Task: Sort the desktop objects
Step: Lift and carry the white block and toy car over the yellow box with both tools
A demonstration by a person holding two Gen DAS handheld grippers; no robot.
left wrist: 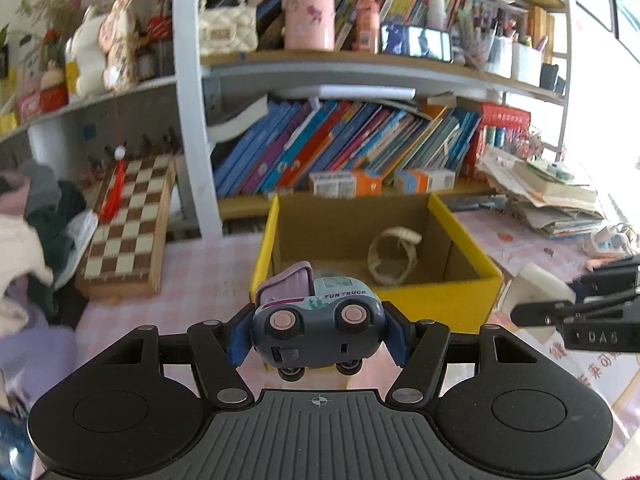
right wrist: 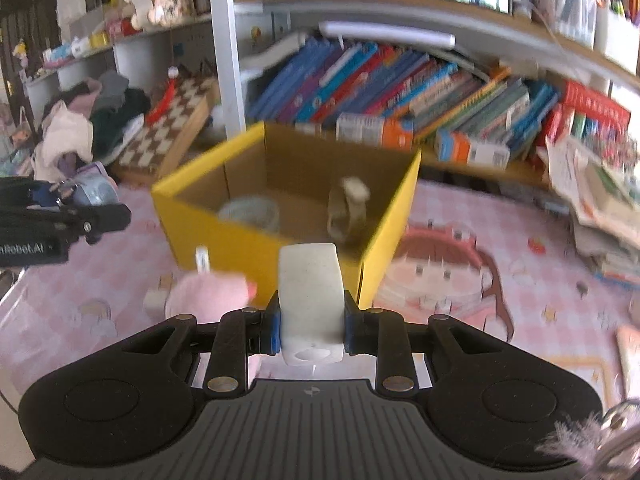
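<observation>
Two grippers are loaded near the yellow box [left wrist: 440, 300]: left gripper [left wrist: 318, 336] clamps a toy truck [left wrist: 320, 320] by its slick, rigid plastic sides; right gripper [right wrist: 310, 330] pinches a white block [right wrist: 310, 304], light, stiff, flat-sided.

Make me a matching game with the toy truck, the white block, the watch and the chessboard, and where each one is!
Things:
1. toy truck
2. white block
3. watch
4. chessboard

Places:
A. inside the yellow box
B. held in the right hand-held gripper
C. leaning beside the shelf post
D. held in the left hand-held gripper

Pairs: 1-D, 2-B, 3-A, 4-C
</observation>
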